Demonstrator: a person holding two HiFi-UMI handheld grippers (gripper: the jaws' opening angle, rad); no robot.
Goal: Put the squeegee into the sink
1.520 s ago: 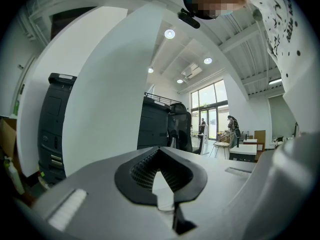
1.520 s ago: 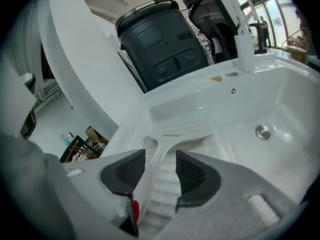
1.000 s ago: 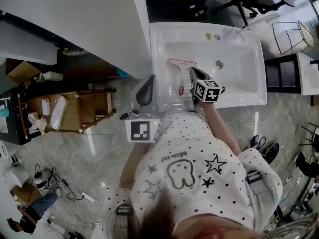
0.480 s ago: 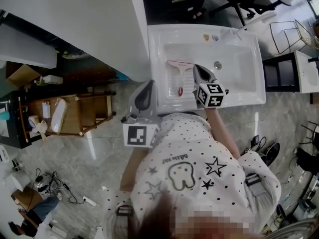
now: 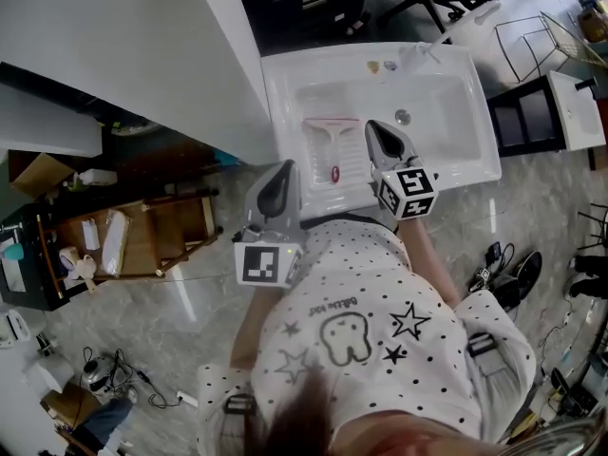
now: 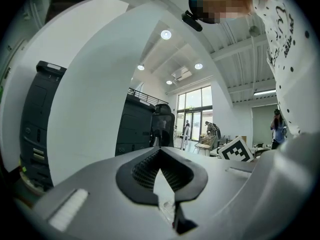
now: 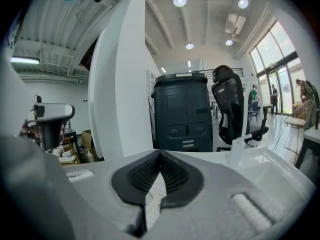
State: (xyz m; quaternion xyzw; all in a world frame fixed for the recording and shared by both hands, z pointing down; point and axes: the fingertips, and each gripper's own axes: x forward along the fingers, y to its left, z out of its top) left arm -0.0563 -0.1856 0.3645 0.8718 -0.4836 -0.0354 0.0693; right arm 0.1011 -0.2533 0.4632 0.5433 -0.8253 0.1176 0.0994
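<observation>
The right gripper (image 5: 380, 131) has risen above the sink (image 5: 472, 112), where the squeegee (image 5: 332, 139) lies flat; its jaws are together and empty, the left gripper (image 5: 281, 174) likewise.

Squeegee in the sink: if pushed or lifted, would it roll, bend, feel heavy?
The squeegee lies flat; its wide T-shaped head should stop rolling. It would probably slide on the smooth white sink. Its slim handle suggests light and fairly stiff.
</observation>
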